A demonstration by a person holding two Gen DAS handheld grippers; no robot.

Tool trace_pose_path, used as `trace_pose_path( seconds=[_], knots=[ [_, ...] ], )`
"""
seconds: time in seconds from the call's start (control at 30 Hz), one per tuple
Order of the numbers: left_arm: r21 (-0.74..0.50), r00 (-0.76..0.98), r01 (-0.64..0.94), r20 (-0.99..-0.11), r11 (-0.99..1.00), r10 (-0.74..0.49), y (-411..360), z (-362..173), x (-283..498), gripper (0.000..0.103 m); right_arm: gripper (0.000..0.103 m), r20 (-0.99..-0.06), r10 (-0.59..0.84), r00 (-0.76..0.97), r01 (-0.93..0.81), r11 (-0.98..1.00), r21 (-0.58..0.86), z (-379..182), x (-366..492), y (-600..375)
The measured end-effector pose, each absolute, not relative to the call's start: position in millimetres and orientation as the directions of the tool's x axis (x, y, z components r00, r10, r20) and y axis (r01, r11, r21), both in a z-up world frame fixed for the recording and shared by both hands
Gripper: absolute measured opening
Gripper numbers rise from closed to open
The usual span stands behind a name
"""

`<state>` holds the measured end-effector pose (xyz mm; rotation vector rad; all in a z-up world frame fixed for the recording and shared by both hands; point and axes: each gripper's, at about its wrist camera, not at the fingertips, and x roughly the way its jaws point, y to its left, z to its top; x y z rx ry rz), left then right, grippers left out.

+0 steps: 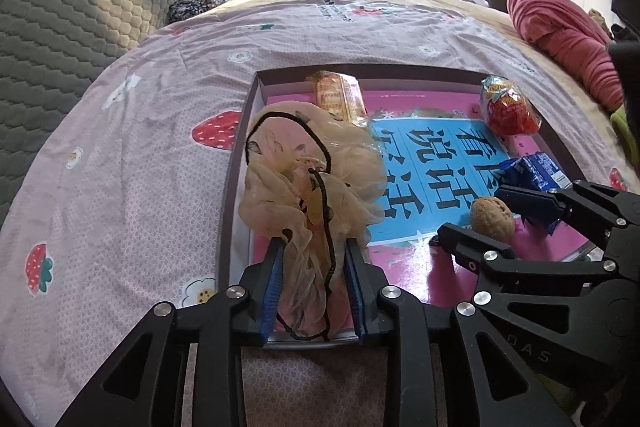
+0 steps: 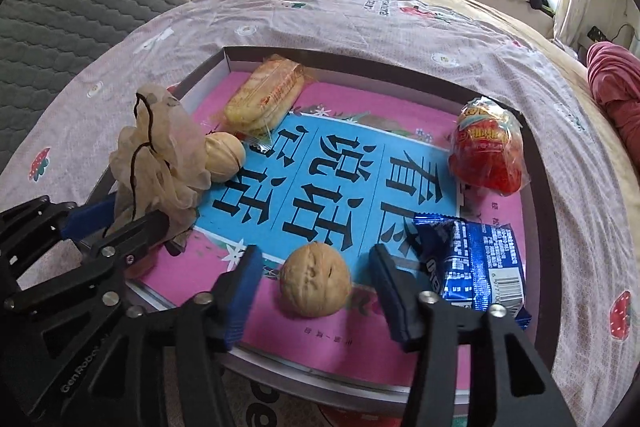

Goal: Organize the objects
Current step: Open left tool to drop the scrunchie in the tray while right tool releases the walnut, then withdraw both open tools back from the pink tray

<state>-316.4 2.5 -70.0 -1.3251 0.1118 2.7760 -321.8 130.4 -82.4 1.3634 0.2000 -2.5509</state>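
A shallow pink and blue box tray (image 1: 404,255) (image 2: 328,343) lies on the bed. My left gripper (image 1: 315,251) (image 2: 120,219) is shut on a beige mesh drawstring pouch (image 1: 308,171) (image 2: 160,151) at the tray's left edge. A walnut (image 2: 224,157) lies against the pouch. My right gripper (image 2: 314,267) (image 1: 468,211) is open, its fingers on either side of a second walnut (image 2: 315,279) (image 1: 493,219) without touching it.
In the tray lie a wrapped biscuit pack (image 2: 266,95) (image 1: 338,95), a red snack bag (image 2: 488,147) (image 1: 506,107) and a blue cookie packet (image 2: 476,263) (image 1: 536,173). The strawberry-print bedsheet (image 1: 132,163) surrounds the tray. A grey quilt (image 1: 76,11) and a pink blanket (image 1: 560,31) lie farther off.
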Motion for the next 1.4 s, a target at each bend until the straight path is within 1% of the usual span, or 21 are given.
trace_pose_path(
  seconds=[0.1, 0.13, 0.23, 0.27, 0.43, 0.5, 0.53, 0.6, 0.8, 0.93, 1.1, 1.13, 1.2, 1.23, 1.4],
  knots=[
    [0.036, -0.628, -0.087, -0.778, -0.996, 0.026, -0.9, -66.6, -314.4, 0.041, 0.057, -0.830, -0.137, -0.540, 0.272, -0.962, -0.017, -79.7, -320.6, 129.6],
    [0.036, -0.628, -0.088, -0.778, -0.996, 0.028, -1.9, -65.5, -313.4, 0.045, 0.058, -0.830, -0.135, -0.542, 0.270, -0.963, -0.020, -78.9, -320.7, 130.1],
    [0.038, -0.631, -0.085, -0.775, -0.996, 0.024, -4.9, -62.9, -310.3, 0.052, 0.065, -0.822, -0.140, -0.552, 0.263, -0.965, -0.013, -72.7, -320.0, 132.2],
    [0.037, -0.631, -0.085, -0.775, -0.996, 0.025, -6.1, -62.1, -309.8, 0.055, 0.065, -0.818, -0.143, -0.558, 0.264, -0.964, -0.012, -69.7, -319.3, 132.6],
    [0.021, -0.636, -0.090, -0.771, -0.996, 0.041, -10.6, -58.4, -303.6, 0.060, 0.073, -0.800, -0.136, -0.585, 0.254, -0.967, -0.022, -52.8, -315.2, 136.6],
    [0.032, -0.641, -0.090, -0.767, -0.995, 0.033, -9.9, -55.6, -300.6, 0.069, 0.074, -0.796, -0.128, -0.591, 0.248, -0.968, -0.028, -47.7, -313.7, 138.3],
    [0.048, -0.646, -0.083, -0.763, -0.995, 0.017, -9.5, -54.3, -299.2, 0.077, 0.075, -0.794, -0.124, -0.595, 0.246, -0.969, -0.034, -44.9, -313.0, 139.4],
    [0.052, -0.656, -0.081, -0.755, -0.995, 0.014, -10.2, -51.0, -296.4, 0.078, 0.078, -0.790, -0.131, -0.598, 0.247, -0.969, -0.026, -40.3, -310.7, 141.4],
    [0.042, -0.655, -0.070, -0.755, -0.997, 0.014, -14.5, -44.4, -292.1, 0.078, 0.080, -0.773, -0.121, -0.623, 0.228, -0.973, -0.031, -22.3, -299.2, 150.2],
    [0.028, -0.666, -0.062, -0.746, -0.998, 0.021, -16.8, -35.3, -283.7, 0.082, 0.086, -0.758, -0.115, -0.642, 0.218, -0.975, -0.037, -8.5, -290.0, 156.2],
    [0.037, -0.690, -0.052, -0.724, -0.998, 0.009, -17.6, -15.2, -273.0, 0.086, 0.088, -0.739, -0.114, -0.664, 0.207, -0.978, -0.035, 12.3, -276.0, 160.4],
    [0.035, -0.695, -0.048, -0.719, -0.998, 0.008, -18.5, -9.7, -270.2, 0.088, 0.089, -0.731, -0.114, -0.672, 0.205, -0.978, -0.036, 19.2, -270.9, 161.2],
    [0.025, -0.706, -0.043, -0.708, -0.999, 0.013, -19.7, 0.3, -264.6, 0.094, 0.091, -0.717, -0.120, -0.686, 0.206, -0.978, -0.033, 30.1, -262.1, 162.2],
    [0.025, -0.713, -0.040, -0.701, -0.999, 0.011, -20.1, 6.0, -260.9, 0.103, 0.091, -0.713, -0.123, -0.690, 0.205, -0.978, -0.030, 33.9, -258.8, 162.8],
    [0.021, -0.734, -0.031, -0.679, -0.999, 0.009, -20.3, 31.4, -242.8, 0.103, 0.097, -0.672, -0.126, -0.730, 0.202, -0.979, -0.035, 63.9, -232.8, 169.2]
  ],
)
